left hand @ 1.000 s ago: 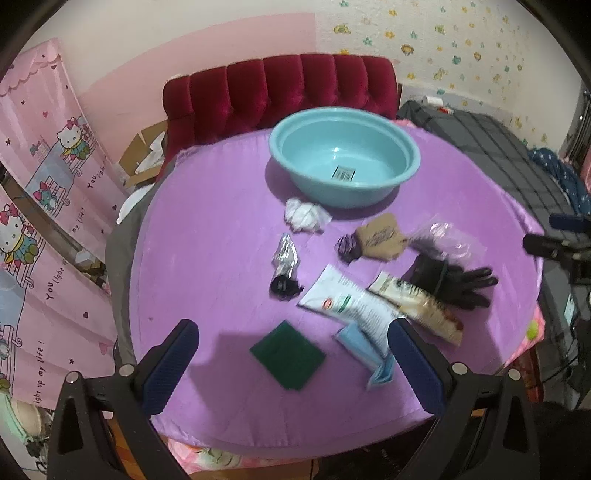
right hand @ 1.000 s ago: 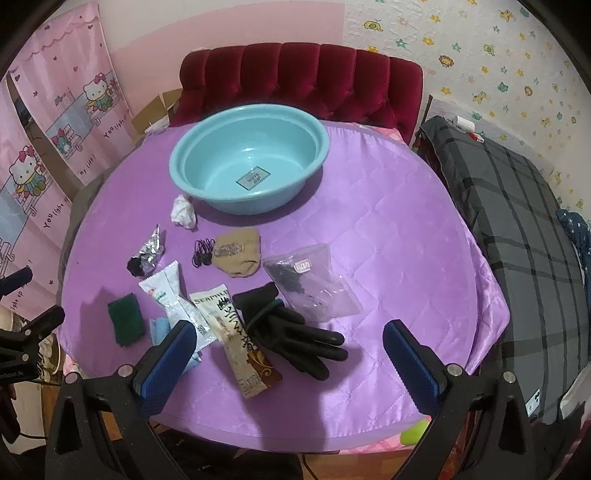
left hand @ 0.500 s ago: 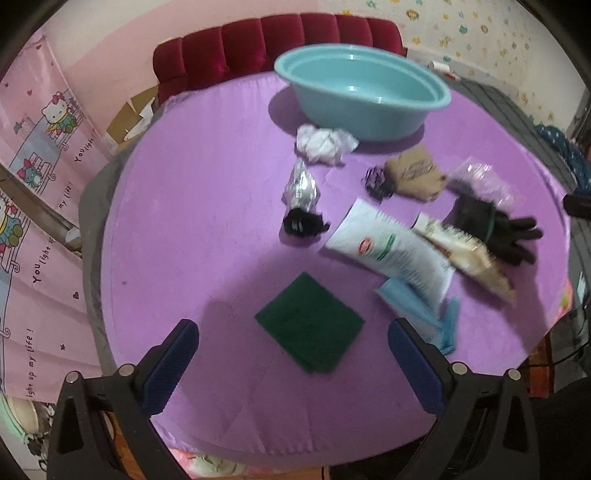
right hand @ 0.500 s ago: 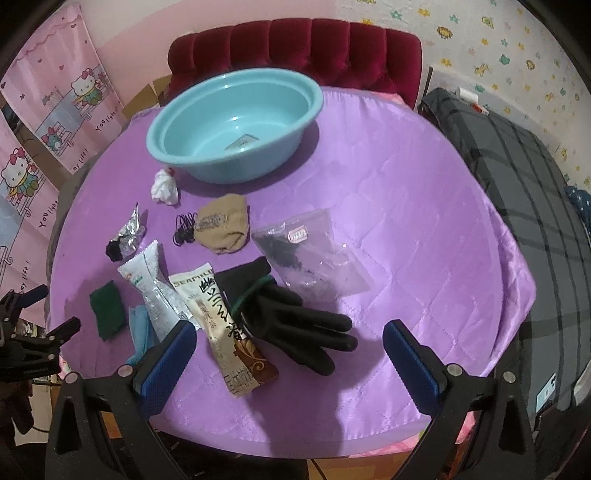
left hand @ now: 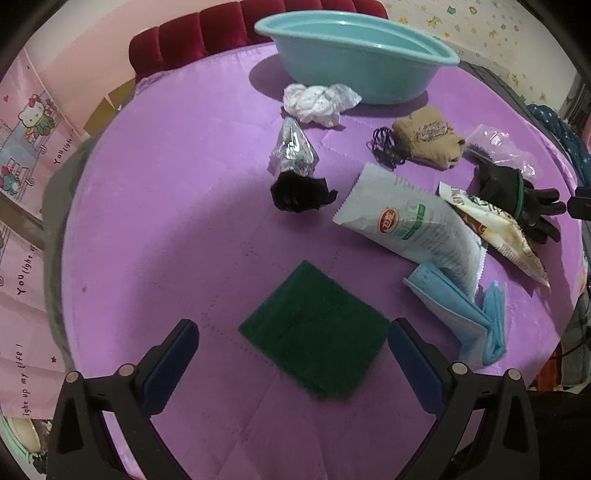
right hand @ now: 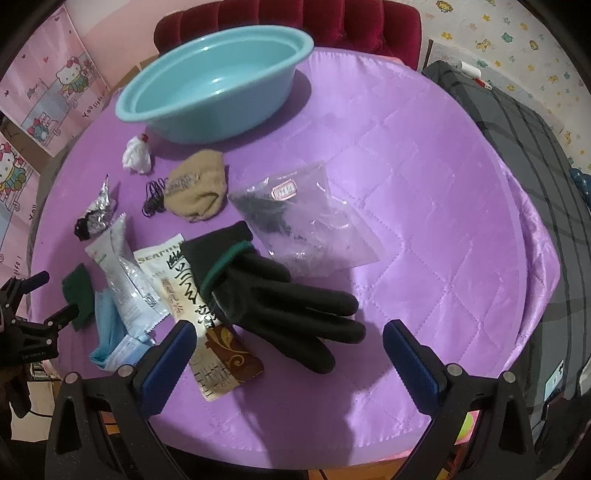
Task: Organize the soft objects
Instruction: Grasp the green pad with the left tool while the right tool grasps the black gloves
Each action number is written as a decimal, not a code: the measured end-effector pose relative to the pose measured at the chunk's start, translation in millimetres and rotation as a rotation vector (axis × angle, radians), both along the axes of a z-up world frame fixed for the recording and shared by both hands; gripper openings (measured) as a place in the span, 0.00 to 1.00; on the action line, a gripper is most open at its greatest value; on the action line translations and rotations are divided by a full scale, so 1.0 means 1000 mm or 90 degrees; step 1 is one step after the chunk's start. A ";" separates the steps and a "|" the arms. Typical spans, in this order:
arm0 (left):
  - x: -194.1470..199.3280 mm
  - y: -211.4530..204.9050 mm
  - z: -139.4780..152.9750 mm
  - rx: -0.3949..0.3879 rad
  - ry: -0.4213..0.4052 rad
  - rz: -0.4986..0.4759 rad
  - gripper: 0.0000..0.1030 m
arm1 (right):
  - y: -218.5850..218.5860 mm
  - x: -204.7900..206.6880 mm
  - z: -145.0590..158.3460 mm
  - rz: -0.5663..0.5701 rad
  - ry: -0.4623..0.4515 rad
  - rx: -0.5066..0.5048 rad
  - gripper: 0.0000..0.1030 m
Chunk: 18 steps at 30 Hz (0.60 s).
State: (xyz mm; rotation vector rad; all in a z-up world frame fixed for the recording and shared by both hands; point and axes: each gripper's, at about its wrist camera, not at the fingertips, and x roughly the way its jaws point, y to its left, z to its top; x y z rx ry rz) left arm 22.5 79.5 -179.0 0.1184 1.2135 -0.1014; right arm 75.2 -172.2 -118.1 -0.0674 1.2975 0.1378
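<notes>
— What was changed since the earlier frames?

— Both hand-held grippers had been brought lower and closer to the counter [right hand: 424, 184]. The left hand-held gripper [left hand: 291, 354] was moved in until the green cloth [left hand: 314, 328] was seen between its spread blue pads, and the right hand-held gripper [right hand: 288, 350] was carried forward until the black glove [right hand: 273, 295] lay just ahead of its fingers.

— How was the largest part of the scene laid out?

— The round counter was covered in a quilted purple cloth. A teal basin [right hand: 214, 81] was set at its far side, in front of a red tufted headboard [right hand: 295, 22].

— And the soft objects?

— They were spread over the counter near the basin, none inside it. A clear plastic bag [right hand: 310, 225] was seen beside the glove's cuff. A white packet [left hand: 410, 225] and a brown-and-cream sachet [right hand: 199, 310] were laid side by side, the glove overlapping the sachet. A blue face mask [left hand: 461, 314] was partly tucked under the white packet. A tan sock [right hand: 199, 188] was placed next to a bundle of black hair ties [right hand: 153, 199]. A crumpled white tissue [left hand: 317, 101] was found just beside the basin, and a silver wrapper [left hand: 293, 151] touched a black scrap [left hand: 299, 194].

— Was anything held?

— Nothing was gripped; both pairs of jaws were held wide apart.
</notes>
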 end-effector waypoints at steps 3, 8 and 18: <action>0.003 0.001 -0.006 -0.012 0.007 -0.002 0.98 | 0.003 0.005 -0.007 0.006 0.004 -0.008 1.00; 0.008 0.001 -0.019 -0.026 0.030 -0.006 0.66 | 0.007 0.014 -0.018 0.014 0.014 -0.019 1.00; 0.008 -0.008 -0.013 -0.067 0.030 -0.026 0.08 | 0.017 0.031 -0.048 0.043 0.059 -0.032 0.78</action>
